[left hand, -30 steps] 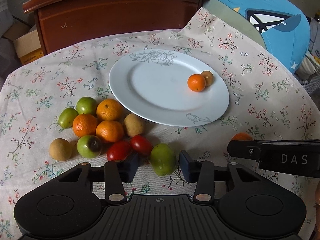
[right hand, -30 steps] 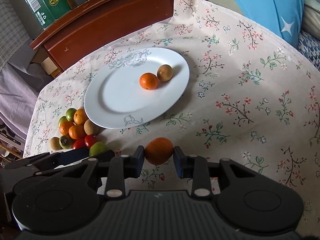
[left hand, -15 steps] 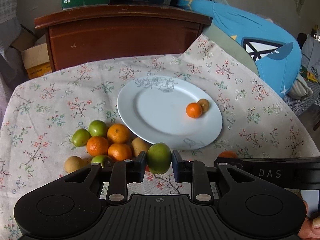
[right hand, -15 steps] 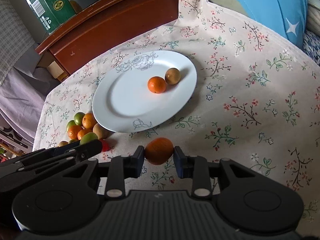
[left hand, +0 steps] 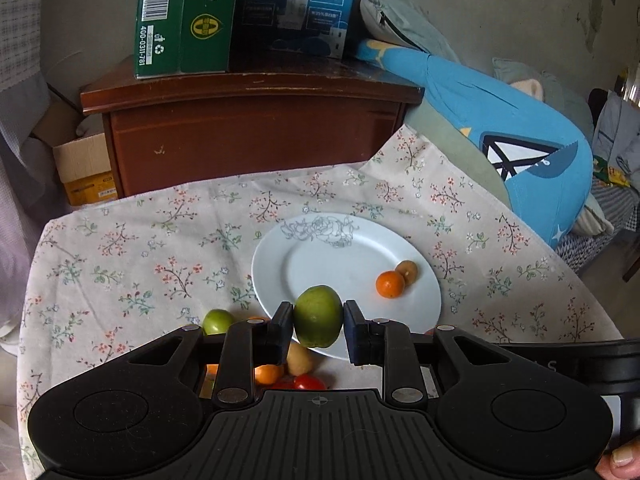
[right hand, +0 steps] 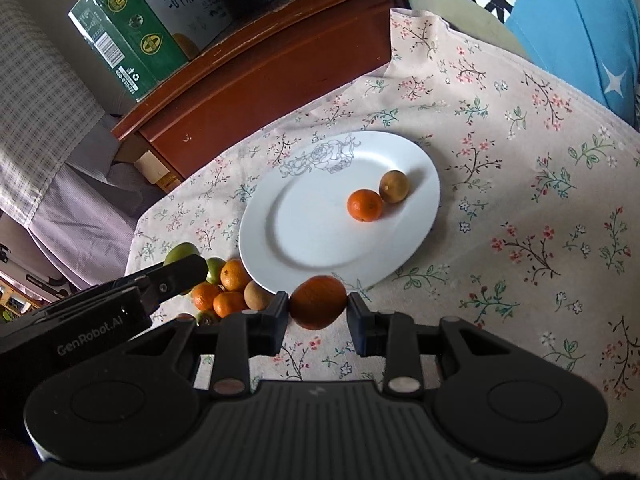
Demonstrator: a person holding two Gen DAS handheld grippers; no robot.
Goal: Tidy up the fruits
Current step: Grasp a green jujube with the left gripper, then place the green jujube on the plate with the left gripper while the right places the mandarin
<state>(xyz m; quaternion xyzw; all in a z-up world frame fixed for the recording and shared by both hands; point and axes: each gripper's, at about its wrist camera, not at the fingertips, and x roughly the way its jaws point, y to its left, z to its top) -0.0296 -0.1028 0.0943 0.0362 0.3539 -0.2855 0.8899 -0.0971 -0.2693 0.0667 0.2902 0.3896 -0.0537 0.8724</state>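
The green fruit (left hand: 319,316) I reached for a second ago is now off the worktop (left hand: 132,248), clamped in my left gripper (left hand: 318,330) above the plate's (left hand: 340,252) near rim. My right gripper (right hand: 318,312) pinches an orange (right hand: 318,302), apparently lifted too.

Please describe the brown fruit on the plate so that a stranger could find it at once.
Find the white plate on the flowered tablecloth. Two fruits touch near its right rim; the brown fruit is the dull one, nearer the rim than the bright orange.
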